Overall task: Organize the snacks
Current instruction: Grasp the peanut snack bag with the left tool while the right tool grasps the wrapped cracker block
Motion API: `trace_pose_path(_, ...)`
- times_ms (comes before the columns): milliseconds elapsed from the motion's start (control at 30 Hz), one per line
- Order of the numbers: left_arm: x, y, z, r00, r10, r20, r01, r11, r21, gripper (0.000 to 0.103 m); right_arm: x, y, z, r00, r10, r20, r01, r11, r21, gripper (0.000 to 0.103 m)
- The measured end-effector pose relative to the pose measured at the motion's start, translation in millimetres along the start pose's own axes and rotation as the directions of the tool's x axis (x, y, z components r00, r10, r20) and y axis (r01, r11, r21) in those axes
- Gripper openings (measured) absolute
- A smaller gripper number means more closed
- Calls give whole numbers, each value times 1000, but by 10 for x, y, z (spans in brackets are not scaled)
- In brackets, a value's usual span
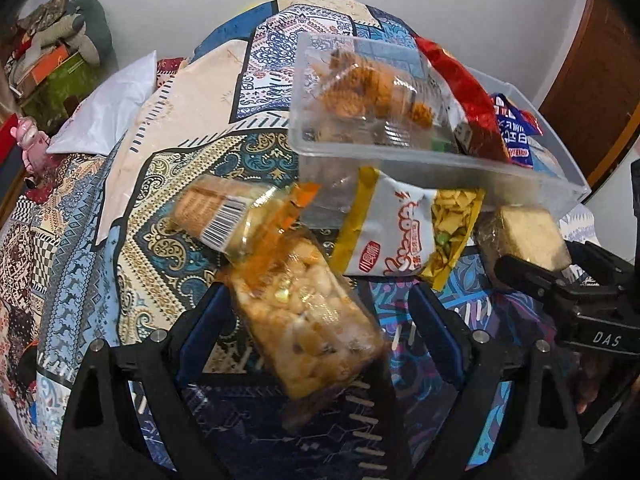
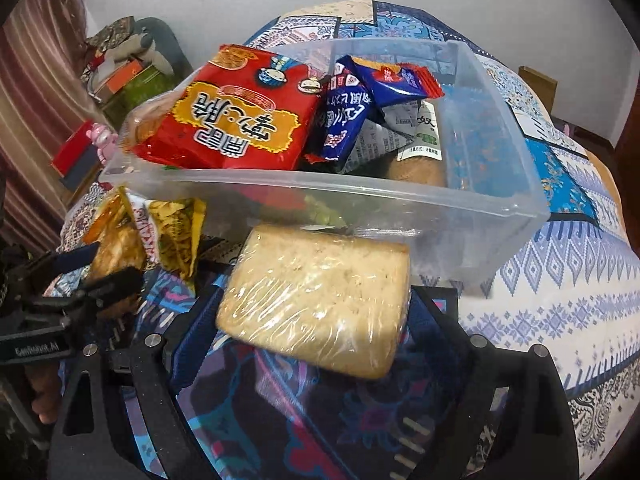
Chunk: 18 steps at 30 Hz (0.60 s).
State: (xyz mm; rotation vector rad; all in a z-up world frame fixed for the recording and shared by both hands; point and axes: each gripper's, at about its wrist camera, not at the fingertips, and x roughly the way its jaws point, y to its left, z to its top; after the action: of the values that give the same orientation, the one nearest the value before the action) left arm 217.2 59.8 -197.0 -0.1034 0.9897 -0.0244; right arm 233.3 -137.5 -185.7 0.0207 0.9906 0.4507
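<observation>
A clear bag of pale puffed snacks [image 1: 308,320] lies on the patterned bedspread between the wide-apart jaws of my left gripper [image 1: 320,292]; the pads do not press it. A plastic-wrapped beige cake block [image 2: 316,300] lies between the fingers of my right gripper [image 2: 320,296], which is open around it. Just behind stands a clear plastic bin [image 2: 320,188] holding a red packet [image 2: 236,108], blue packets [image 2: 348,120] and a bag of brown fried snacks [image 1: 368,84]. A white-and-yellow snack bag [image 1: 400,232] and a barcoded biscuit roll [image 1: 216,212] lie in front of the bin.
The bedspread [image 1: 168,128] covers the whole work surface. A white pillow [image 1: 116,100], a pink toy [image 1: 32,144] and stacked boxes [image 1: 52,68] sit at the far left. A wooden door [image 1: 592,80] is at the right. The two grippers stand close side by side.
</observation>
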Motion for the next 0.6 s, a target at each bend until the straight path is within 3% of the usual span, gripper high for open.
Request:
trace_pose_path(33, 8, -15, -19, 1000, 10, 7, -10, 1000, 3, 88, -19, 0, -20, 1000, 3, 5, -3, 1000, 2, 89)
trace_pose_path(133, -6, -23, -44, 999, 41, 18, -41, 999, 4, 70, -58, -28, -52, 1000, 18, 17, -18, 1000, 2, 86)
trace_pose_path(300, -91, 10, -108, 1000, 19, 11, -19, 1000, -7, 54, -128, -80, -76, 1000, 19, 22, -19, 1000, 2, 85)
trace_pose_path(600, -394, -32, -353, 999, -10, 35, 10, 1000, 7, 50, -459, -155, -210, 998, 10, 69, -9, 1000, -9, 85)
